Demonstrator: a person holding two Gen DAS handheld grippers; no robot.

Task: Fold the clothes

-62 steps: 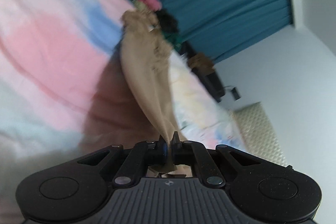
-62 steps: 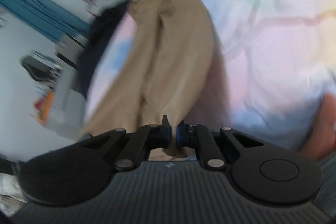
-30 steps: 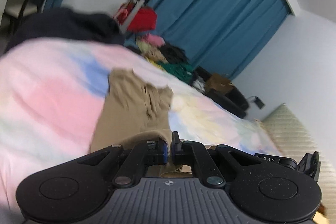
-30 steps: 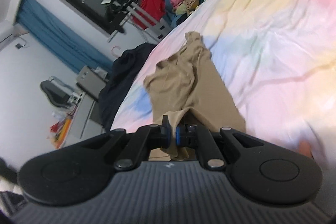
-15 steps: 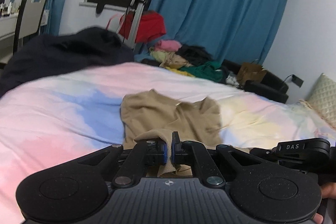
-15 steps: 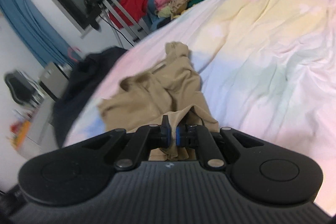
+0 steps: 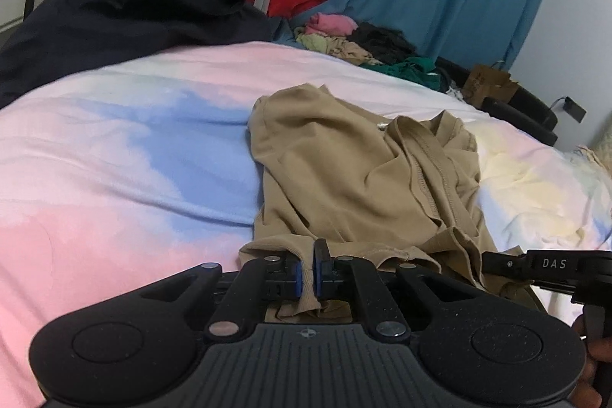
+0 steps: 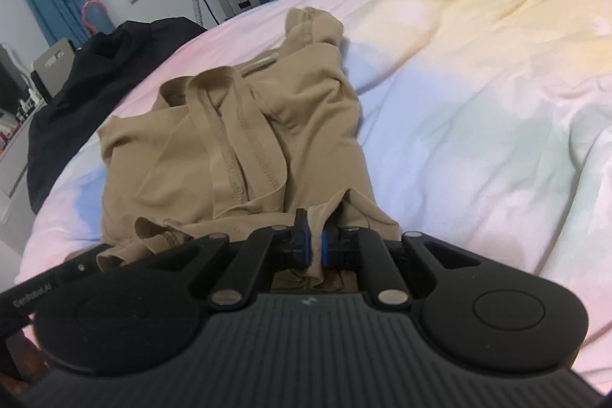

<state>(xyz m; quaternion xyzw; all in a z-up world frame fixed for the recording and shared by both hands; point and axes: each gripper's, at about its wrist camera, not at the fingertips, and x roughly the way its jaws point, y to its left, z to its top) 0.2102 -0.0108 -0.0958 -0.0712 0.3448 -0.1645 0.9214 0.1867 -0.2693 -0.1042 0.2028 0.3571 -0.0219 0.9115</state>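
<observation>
- Tan garment, a thin stretchy knit top with stitched bands at its openings, lies crumpled across the middle of both wrist views on the pastel tie-dye bedsheet; its far end reaches toward the upper middle of the frame, its near hem sits at the claws.
- Handling, as a judgement: light, limp and soft, with no stiffness to hold a crease by itself. It will likely sag and bunch wherever it is not supported, and the smooth knit may slide on the sheet, so it wants flattening before any fold.
- Where to take hold: the hem corners and the stitched bands look the firmest places; a pinch in the loose middle would only gather wrinkles.
- Left gripper, at lower centre of its view, has the near hem between its blue pads; its jaws are opening, with only a narrow gap so far and the cloth seemingly slack in it.
- Right gripper, lower centre of its view, pinches a fold of the same hem, its jaws almost pressed together on the cloth.
- Clothes pile, upper middle, waits well apart beyond the bed.
</observation>
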